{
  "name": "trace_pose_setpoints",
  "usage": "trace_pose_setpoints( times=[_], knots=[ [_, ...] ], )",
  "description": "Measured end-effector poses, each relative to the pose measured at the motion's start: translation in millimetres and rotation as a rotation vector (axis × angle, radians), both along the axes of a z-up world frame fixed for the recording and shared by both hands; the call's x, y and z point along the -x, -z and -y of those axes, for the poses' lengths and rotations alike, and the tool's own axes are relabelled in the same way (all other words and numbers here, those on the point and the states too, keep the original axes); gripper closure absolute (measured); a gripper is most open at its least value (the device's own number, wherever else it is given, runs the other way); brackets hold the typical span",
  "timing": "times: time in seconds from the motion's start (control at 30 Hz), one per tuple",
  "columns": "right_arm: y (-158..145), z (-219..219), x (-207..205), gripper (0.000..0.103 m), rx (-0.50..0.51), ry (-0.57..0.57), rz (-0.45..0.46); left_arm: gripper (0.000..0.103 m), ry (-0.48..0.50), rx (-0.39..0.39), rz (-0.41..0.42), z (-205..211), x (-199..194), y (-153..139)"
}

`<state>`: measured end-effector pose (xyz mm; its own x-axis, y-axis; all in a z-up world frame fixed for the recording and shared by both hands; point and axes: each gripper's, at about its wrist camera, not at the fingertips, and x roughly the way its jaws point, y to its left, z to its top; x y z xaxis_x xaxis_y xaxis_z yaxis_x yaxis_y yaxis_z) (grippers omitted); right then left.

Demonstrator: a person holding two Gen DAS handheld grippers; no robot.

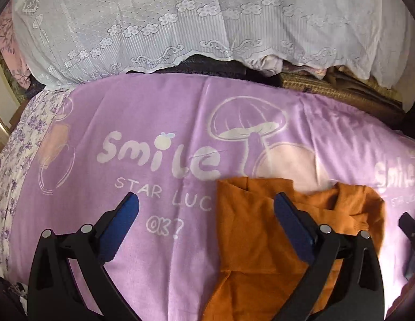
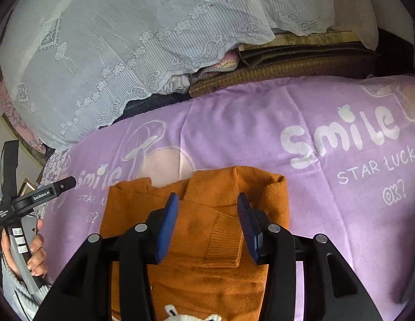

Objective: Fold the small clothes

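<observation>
1. A purple blanket (image 1: pixel 159 123) printed with "Smile" and mushrooms covers the bed; this is the working surface. Along its far edge lies a heap under a white lace cover (image 1: pixel 180 18), well away from the work.
2. The orange sweater (image 2: pixel 207 267) lies flat near the blanket's near edge, toward its middle. It looks partly folded: the ribbed collar and a sleeve cuff are turned in on top, and a white knitted motif shows at its near end.
3. The right gripper (image 2: pixel 207 226) hangs over the sweater's collar end with its jaws partly spread; nothing sits between them.
4. The left gripper (image 1: pixel 204 224) stands wide and empty, one finger over bare blanket, the other over the sweater's left edge. In the right wrist view a hand (image 2: pixel 33 251) holds its handle.
5. Judged step: releasing after a fold. To do the next one well, take both corners of one end, lift evenly, lay them square on the opposite edge, and smooth the bunched shoulder first.
</observation>
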<state>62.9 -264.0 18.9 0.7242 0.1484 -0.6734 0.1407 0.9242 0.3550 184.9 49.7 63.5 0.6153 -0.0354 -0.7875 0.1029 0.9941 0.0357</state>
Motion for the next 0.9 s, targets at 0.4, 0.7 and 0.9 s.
trace_pose_setpoints(
  times=[0.4, 0.7, 0.9],
  knots=[
    [94, 16, 17, 0.067, -0.099, -0.005, -0.115, 0.004, 0.034, 0.02, -0.166, 15, 33, 147],
    [98, 28, 29, 0.066, -0.092, 0.029, -0.068, 0.004, 0.051, 0.031, -0.14, 2, 44, 145],
    [88, 1, 34, 0.055, 0.103, 0.002, -0.016, 0.004, 0.052, 0.025, -0.128, 4, 44, 145]
  ],
)
